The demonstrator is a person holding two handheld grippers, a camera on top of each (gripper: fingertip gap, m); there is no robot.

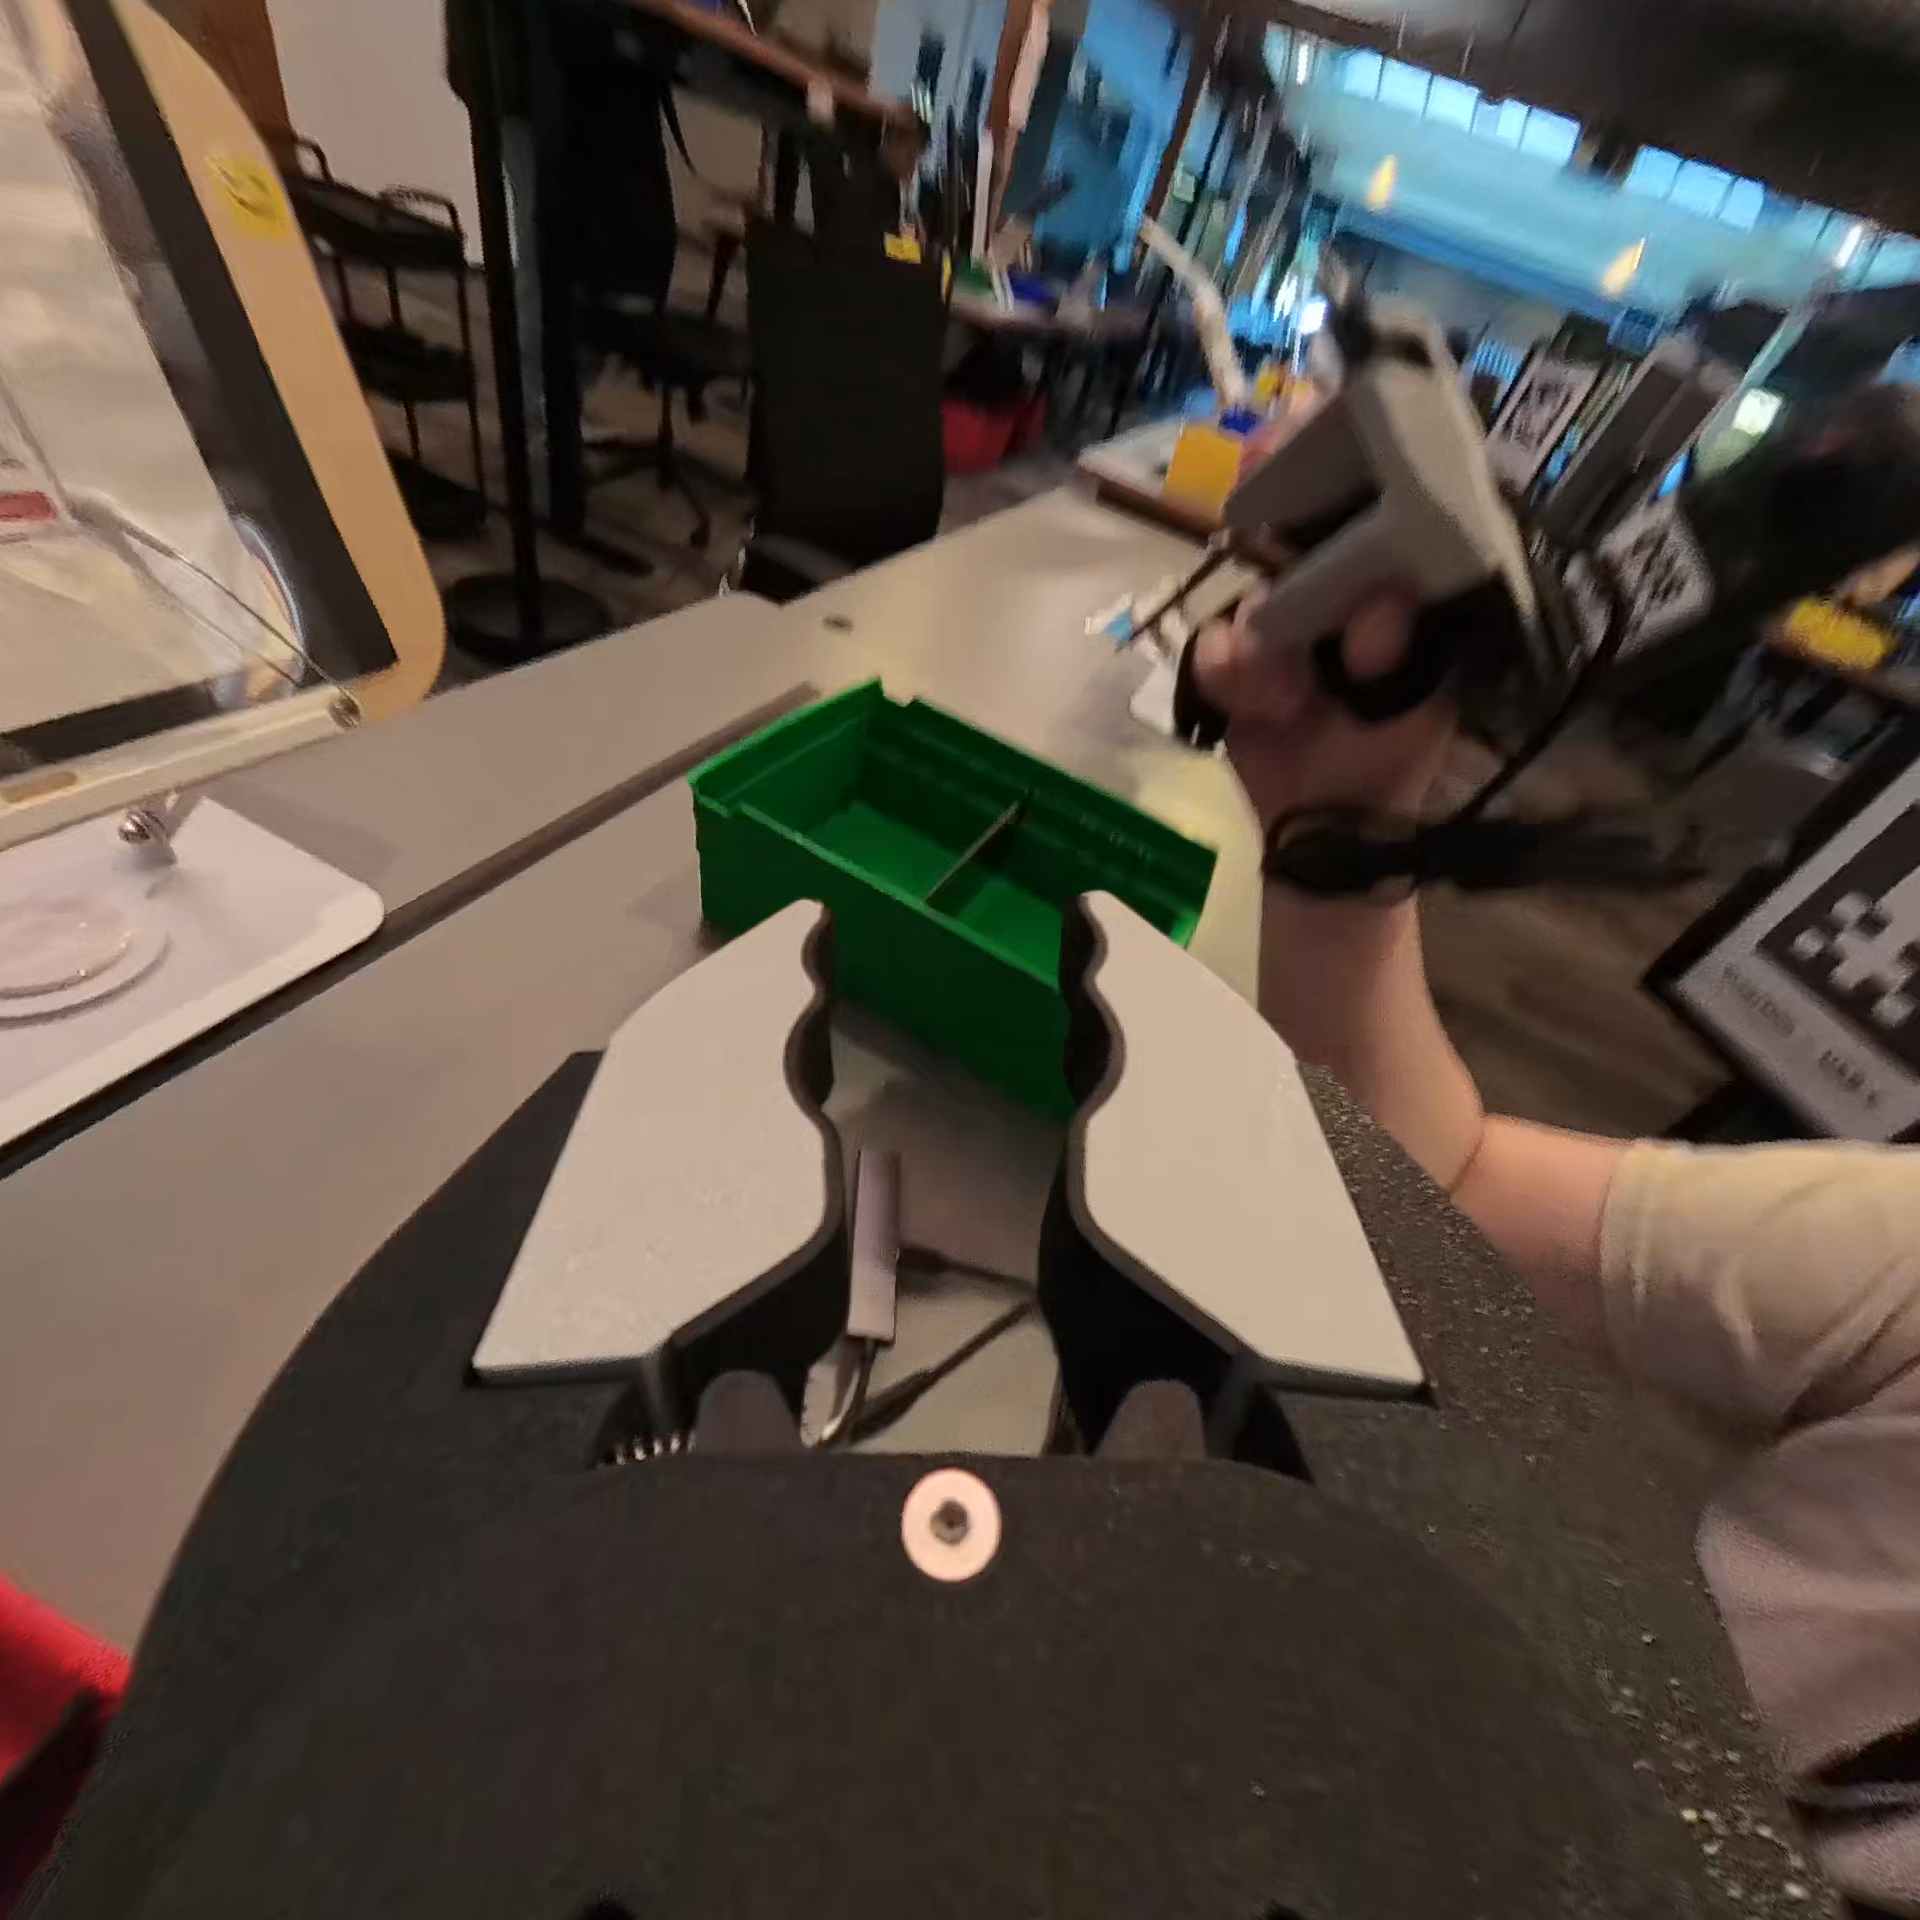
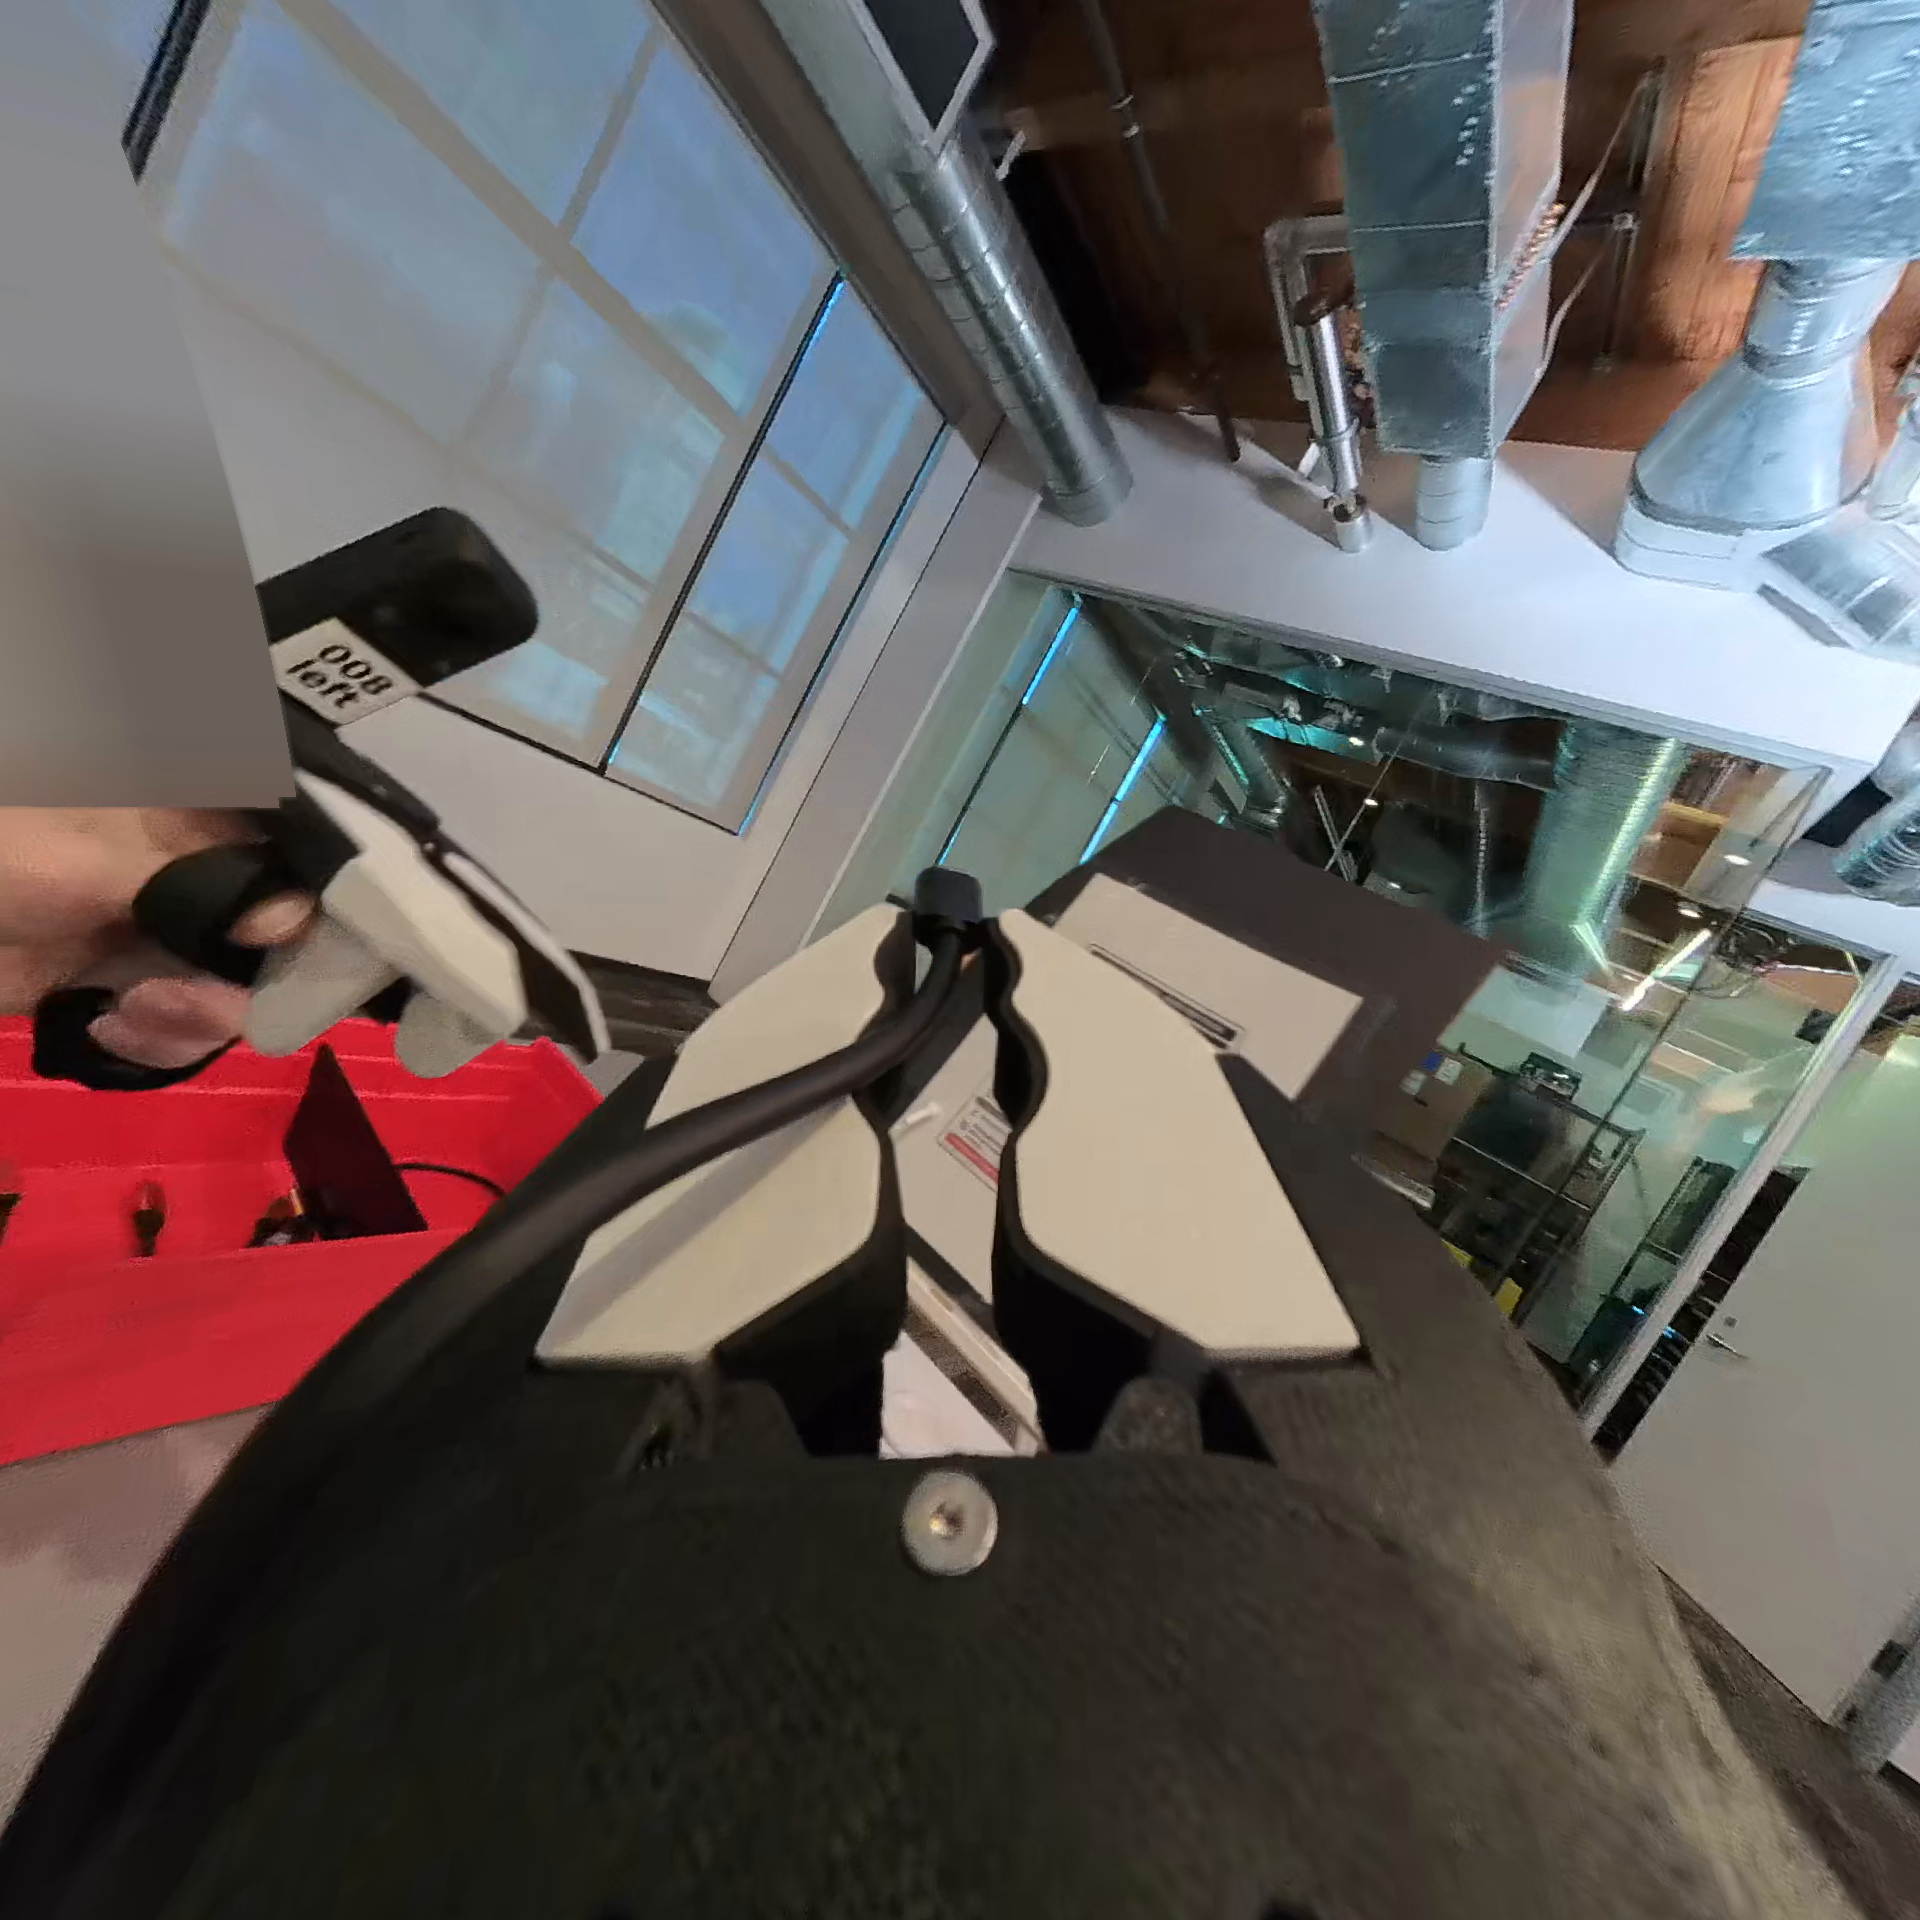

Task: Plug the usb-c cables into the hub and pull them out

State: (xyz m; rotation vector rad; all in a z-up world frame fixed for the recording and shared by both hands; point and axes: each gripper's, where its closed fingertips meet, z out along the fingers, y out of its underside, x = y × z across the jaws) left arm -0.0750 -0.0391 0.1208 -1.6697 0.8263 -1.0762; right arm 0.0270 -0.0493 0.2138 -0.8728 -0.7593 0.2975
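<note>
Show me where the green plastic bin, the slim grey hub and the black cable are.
Green plastic bin [image 1: 966, 997]: left wrist view, on its near outer wall.
Slim grey hub [image 1: 875, 1247]: left wrist view, on its top face, between the open left tongs.
Black cable [image 2: 831, 1081]: right wrist view, on its sheath, pinched at the right tongs' tips.

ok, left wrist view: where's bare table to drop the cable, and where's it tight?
Free: the grey table left of the left gripper, between the green bin and the white stand base. Also the strip behind the bin. Crowded: between the fingers, where the hub and its lead lie, and right, by the person's forearm.
</note>
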